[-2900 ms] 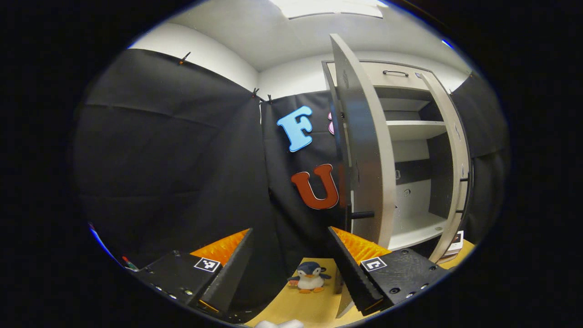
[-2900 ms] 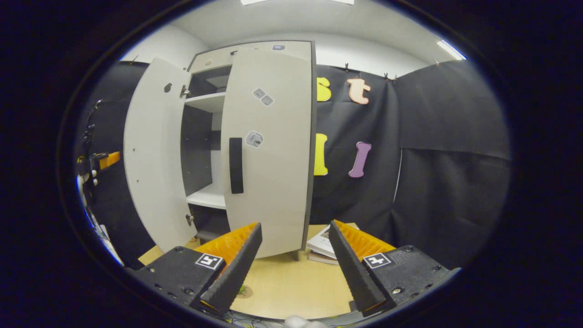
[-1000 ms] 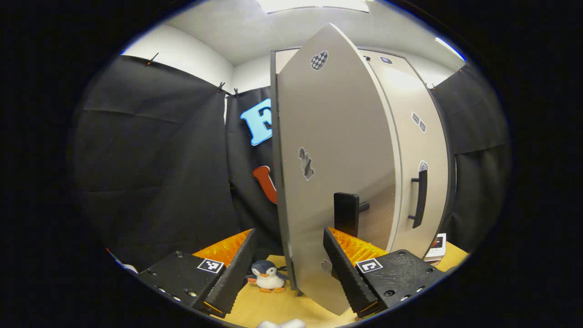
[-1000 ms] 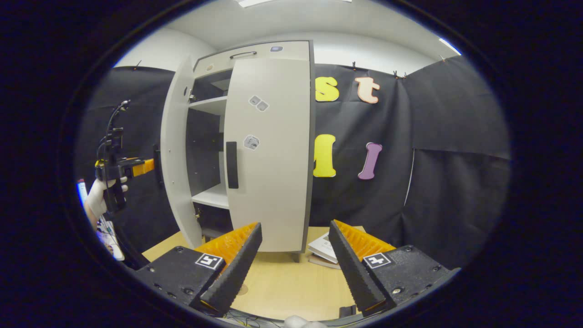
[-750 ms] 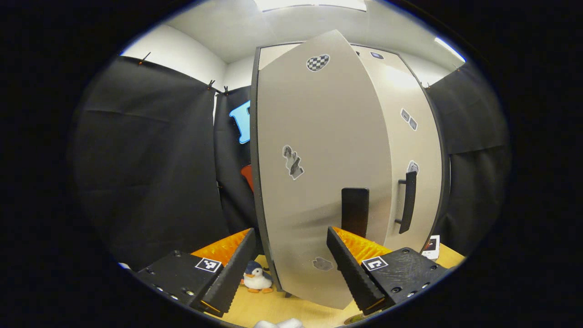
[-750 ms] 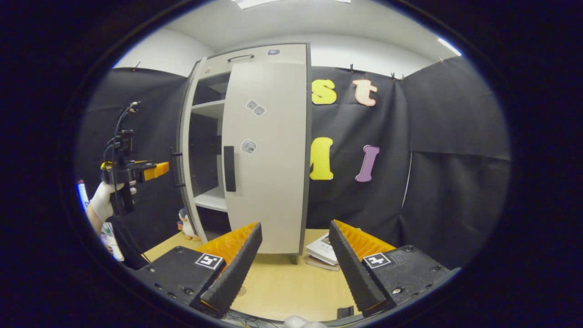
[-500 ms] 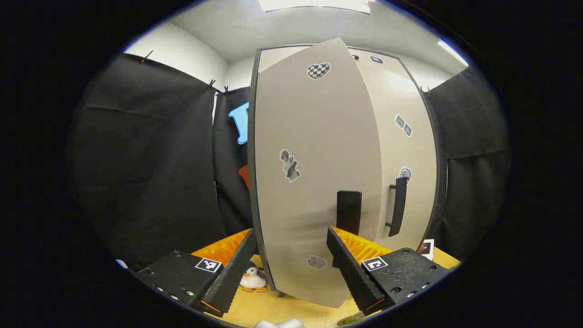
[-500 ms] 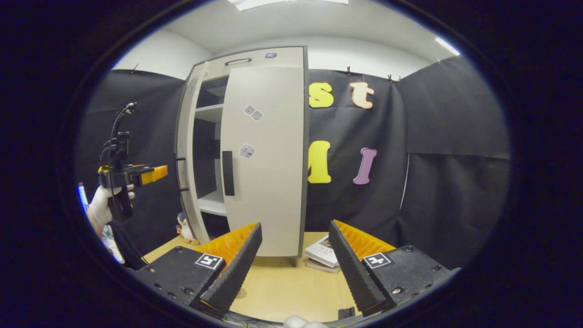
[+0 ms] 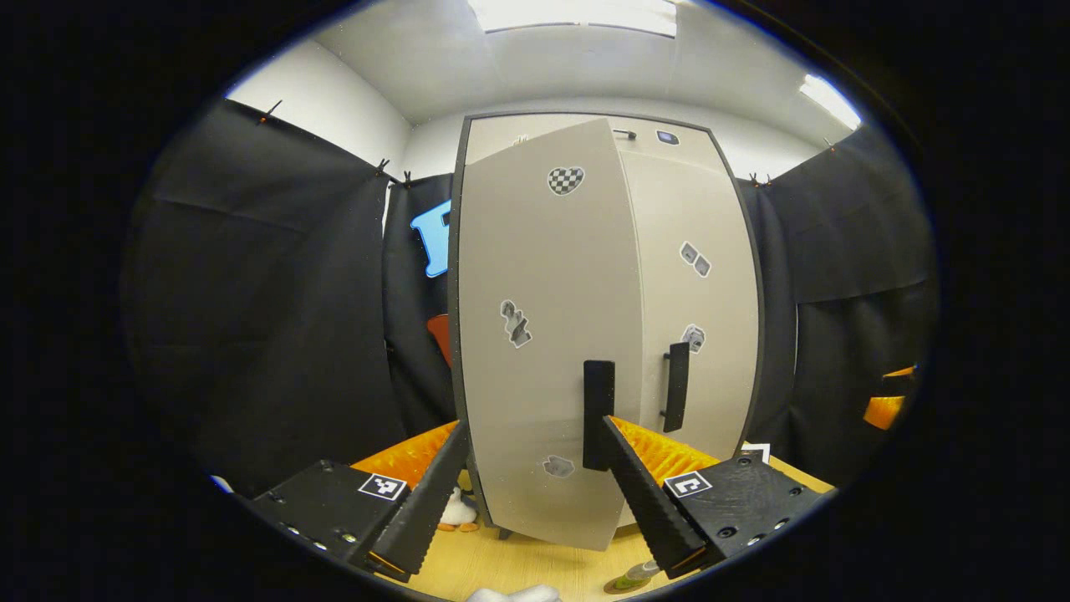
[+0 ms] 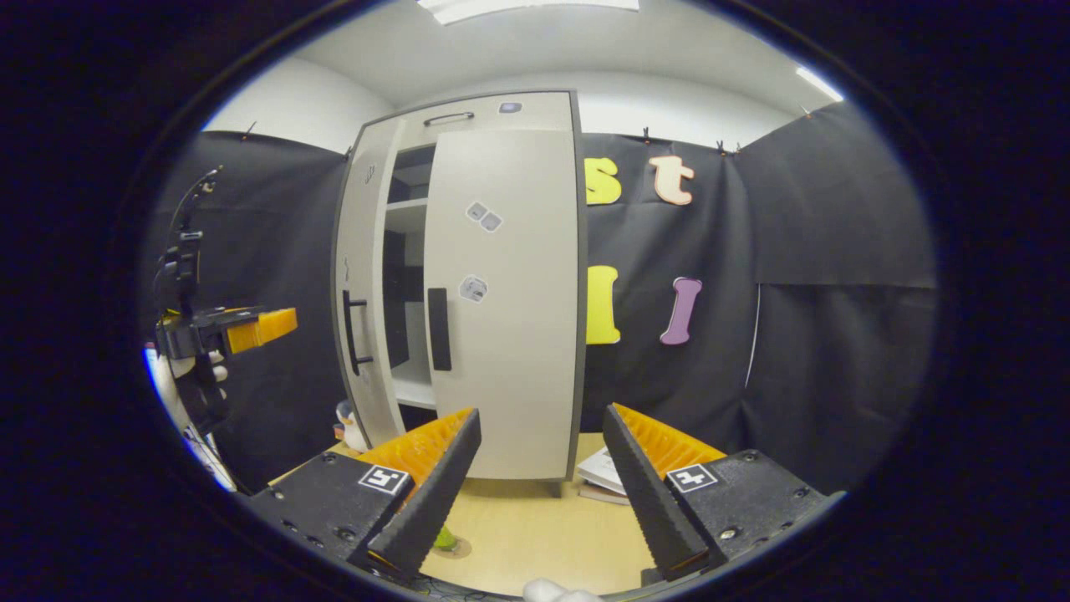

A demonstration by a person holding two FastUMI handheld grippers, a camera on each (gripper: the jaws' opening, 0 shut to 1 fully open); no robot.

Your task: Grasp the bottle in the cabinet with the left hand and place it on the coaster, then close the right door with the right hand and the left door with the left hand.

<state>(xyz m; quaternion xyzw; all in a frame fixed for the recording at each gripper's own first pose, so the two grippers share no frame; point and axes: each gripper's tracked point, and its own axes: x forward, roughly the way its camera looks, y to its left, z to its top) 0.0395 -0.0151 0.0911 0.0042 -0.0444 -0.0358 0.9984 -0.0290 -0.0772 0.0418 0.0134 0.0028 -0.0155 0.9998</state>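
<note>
The grey cabinet's right door (image 10: 510, 309) lies flat against the frame. The left door (image 9: 543, 334) stands ajar at a small angle; in the right gripper view a narrow gap (image 10: 405, 293) still shows the shelves. My left gripper (image 9: 527, 510) is open just in front of the left door, its right finger close under the black handle (image 9: 598, 414). My right gripper (image 10: 535, 502) hangs open above the table, back from the cabinet. A bit of the green bottle (image 10: 445, 539) on its round coaster peeks out beside my right gripper's left finger, and it also shows low down (image 9: 629, 579).
A toy penguin (image 10: 349, 425) stands on the wooden table (image 10: 535, 535) by the cabinet's left foot. Books (image 10: 614, 472) lie at the cabinet's right foot. A gloved hand (image 10: 201, 368) holds the left gripper (image 10: 251, 328). Black cloth walls close in all around.
The left door has swung from wide open to nearly shut, and the left gripper has followed it round to face the cabinet front. The right gripper has barely moved.
</note>
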